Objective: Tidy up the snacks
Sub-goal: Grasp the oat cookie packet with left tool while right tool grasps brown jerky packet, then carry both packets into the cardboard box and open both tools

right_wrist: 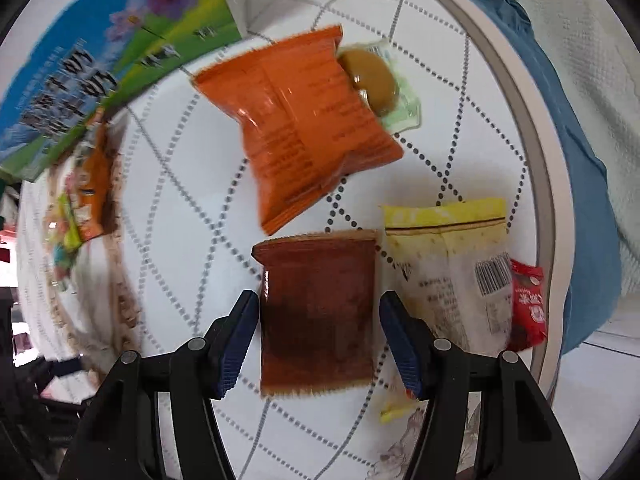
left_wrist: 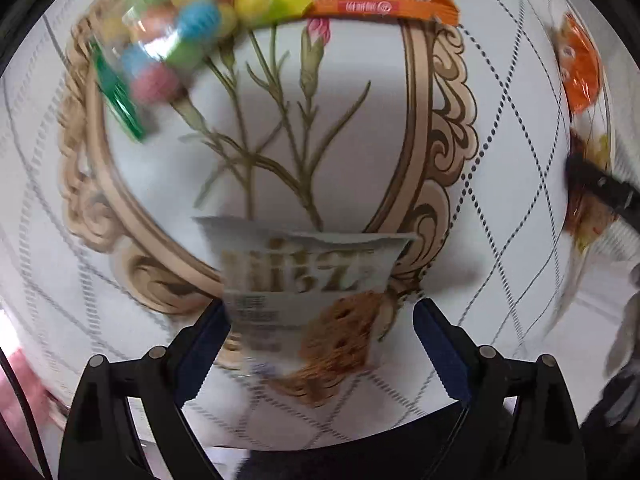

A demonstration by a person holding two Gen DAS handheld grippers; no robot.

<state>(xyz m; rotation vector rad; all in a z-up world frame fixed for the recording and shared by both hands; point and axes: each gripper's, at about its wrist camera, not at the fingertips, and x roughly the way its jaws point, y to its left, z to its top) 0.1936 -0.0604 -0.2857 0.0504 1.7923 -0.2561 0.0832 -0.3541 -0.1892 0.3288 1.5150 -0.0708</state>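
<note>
Your left gripper [left_wrist: 320, 328] gapes wide around a silver packet [left_wrist: 308, 300], seemingly untouched, mid-table. Your right gripper [right_wrist: 320, 332], equally wide, straddles the brown packet [right_wrist: 316, 312] near the table's [right_wrist: 168, 208] right edge.

Light: bright, even, soft shadows beneath packets
Glare: highlights on candy bag [left_wrist: 168, 40] and orange packet [right_wrist: 300, 120]
Blur: motion smear throughout, worst on white packet [left_wrist: 304, 292] print and left margin of right view
Distortion: strong fisheye bowing, black vignette corners
</note>
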